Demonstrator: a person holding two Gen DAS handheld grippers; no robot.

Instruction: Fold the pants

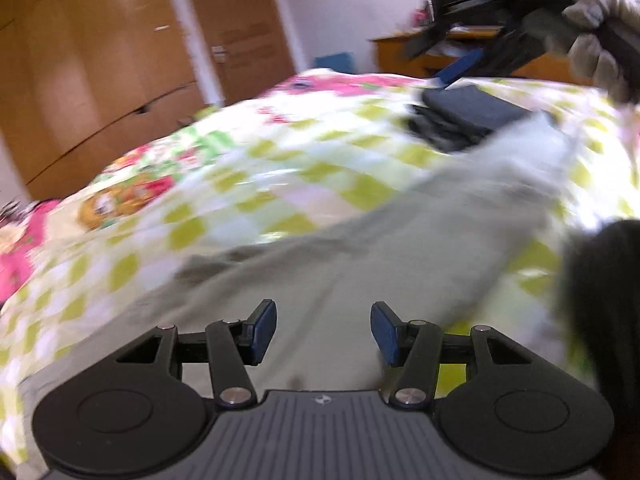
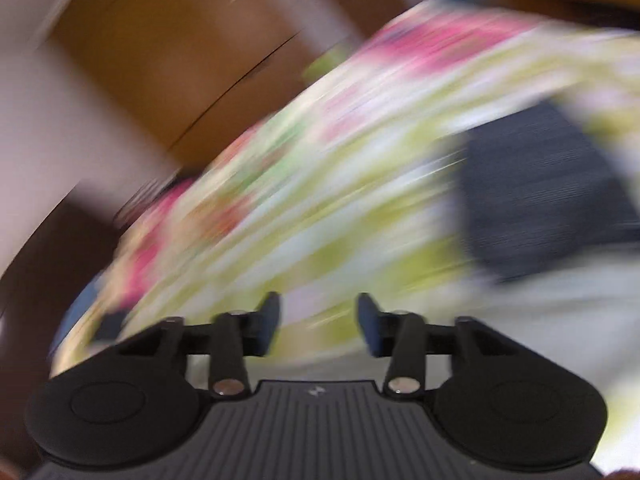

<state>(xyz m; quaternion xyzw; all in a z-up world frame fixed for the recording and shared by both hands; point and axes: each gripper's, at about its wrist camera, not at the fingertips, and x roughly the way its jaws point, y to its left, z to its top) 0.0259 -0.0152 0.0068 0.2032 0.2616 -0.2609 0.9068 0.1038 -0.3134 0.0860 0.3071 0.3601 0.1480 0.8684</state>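
Pale grey-beige pants lie stretched across a bed covered by a green-checked, flowery sheet. My left gripper hovers low over the near part of the pants, open, with nothing between its blue pads. The right gripper hangs in the air at the upper right of the left wrist view, held by a gloved hand. In its own heavily blurred view the right gripper is open and empty above the sheet, with pale cloth to its right.
A stack of folded dark navy garments sits on the bed beyond the pants, seen also as a dark blur. A wooden wardrobe stands left, a wooden desk behind. Something dark fills the right edge.
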